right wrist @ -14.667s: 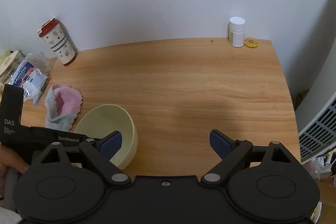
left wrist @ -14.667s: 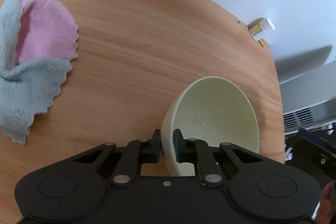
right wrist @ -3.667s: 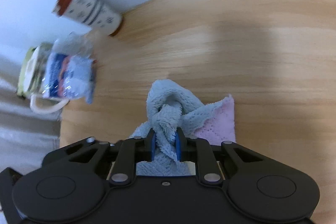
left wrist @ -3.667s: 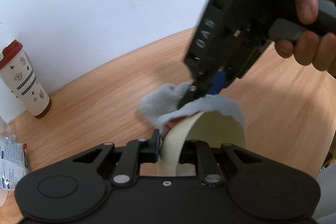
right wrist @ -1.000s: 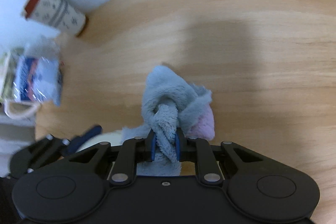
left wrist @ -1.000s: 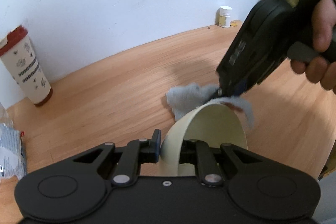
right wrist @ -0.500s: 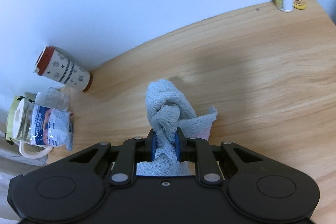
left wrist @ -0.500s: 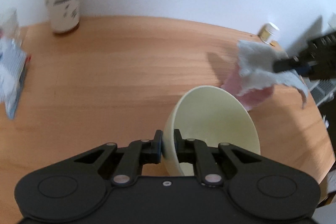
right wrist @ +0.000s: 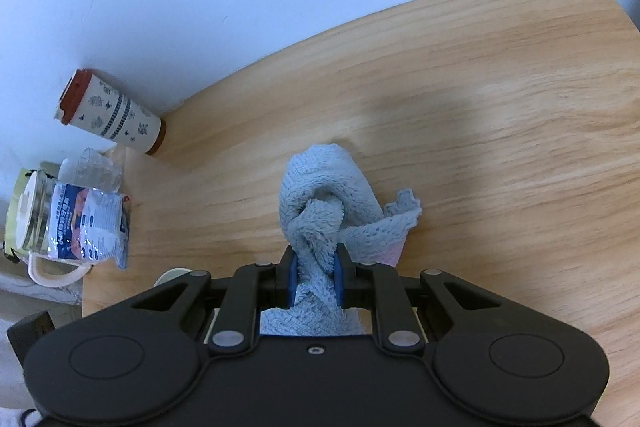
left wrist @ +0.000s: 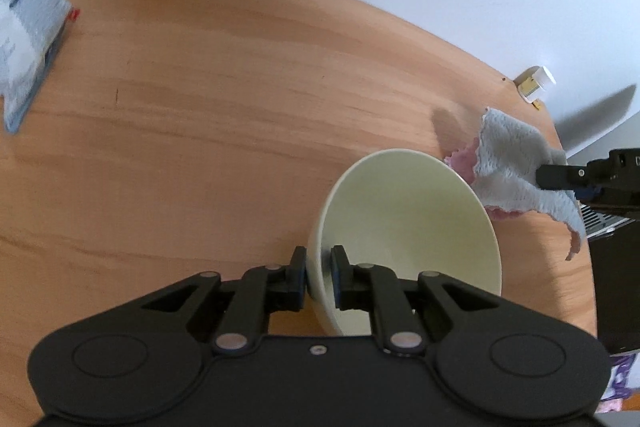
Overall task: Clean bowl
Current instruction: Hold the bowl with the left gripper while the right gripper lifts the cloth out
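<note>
The left gripper (left wrist: 319, 277) clamps the rim of the pale yellow bowl (left wrist: 408, 239) over the wooden table (left wrist: 224, 115), a rigid, smooth, likely breakable shell best held at its wall, while the right gripper (right wrist: 314, 281) pinches the soft, light cloth (right wrist: 324, 203) just beside it.

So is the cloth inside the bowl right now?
No, the cloth hangs from the right gripper just past the bowl's far rim, not inside it.
</note>
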`<action>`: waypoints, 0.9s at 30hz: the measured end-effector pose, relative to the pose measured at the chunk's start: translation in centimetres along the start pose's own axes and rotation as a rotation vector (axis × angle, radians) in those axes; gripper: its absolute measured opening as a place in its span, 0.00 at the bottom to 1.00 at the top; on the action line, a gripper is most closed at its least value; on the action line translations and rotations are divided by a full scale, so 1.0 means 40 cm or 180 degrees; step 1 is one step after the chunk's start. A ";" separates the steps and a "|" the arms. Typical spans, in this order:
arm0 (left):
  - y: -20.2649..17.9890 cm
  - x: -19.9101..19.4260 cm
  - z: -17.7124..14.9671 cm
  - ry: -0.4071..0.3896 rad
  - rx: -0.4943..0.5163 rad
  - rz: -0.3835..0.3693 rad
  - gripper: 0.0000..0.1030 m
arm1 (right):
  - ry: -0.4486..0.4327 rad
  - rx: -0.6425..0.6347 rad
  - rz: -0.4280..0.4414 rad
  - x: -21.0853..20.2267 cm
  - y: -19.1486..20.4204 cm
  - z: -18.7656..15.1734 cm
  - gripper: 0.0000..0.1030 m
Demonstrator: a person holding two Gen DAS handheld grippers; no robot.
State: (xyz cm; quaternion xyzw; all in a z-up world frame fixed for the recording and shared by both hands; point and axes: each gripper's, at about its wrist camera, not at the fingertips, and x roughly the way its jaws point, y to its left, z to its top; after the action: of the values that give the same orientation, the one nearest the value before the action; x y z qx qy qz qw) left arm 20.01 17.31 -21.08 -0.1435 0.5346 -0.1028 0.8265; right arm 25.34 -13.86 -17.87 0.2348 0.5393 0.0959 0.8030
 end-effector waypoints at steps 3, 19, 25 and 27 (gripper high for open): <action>0.001 -0.002 0.000 0.0044 0.0014 -0.0016 0.12 | 0.0023 -0.0007 0.0005 0.004 0.003 -0.002 0.19; -0.016 -0.009 0.081 0.0347 0.0576 0.0040 0.37 | 0.0098 -0.0083 0.0010 0.003 0.011 -0.029 0.20; -0.043 0.040 0.130 0.0546 0.0935 -0.0042 0.30 | 0.0109 -0.0034 -0.0006 -0.015 0.000 -0.042 0.20; -0.057 0.054 0.139 0.0651 0.1058 -0.0124 0.27 | 0.0107 0.0011 -0.0008 -0.020 -0.010 -0.048 0.20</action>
State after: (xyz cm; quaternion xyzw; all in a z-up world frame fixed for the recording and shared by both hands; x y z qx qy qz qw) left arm 25.92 15.18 -19.97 -0.0042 0.5886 -0.2196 0.7780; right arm 23.24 -13.99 -18.00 0.2338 0.5532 0.0979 0.7936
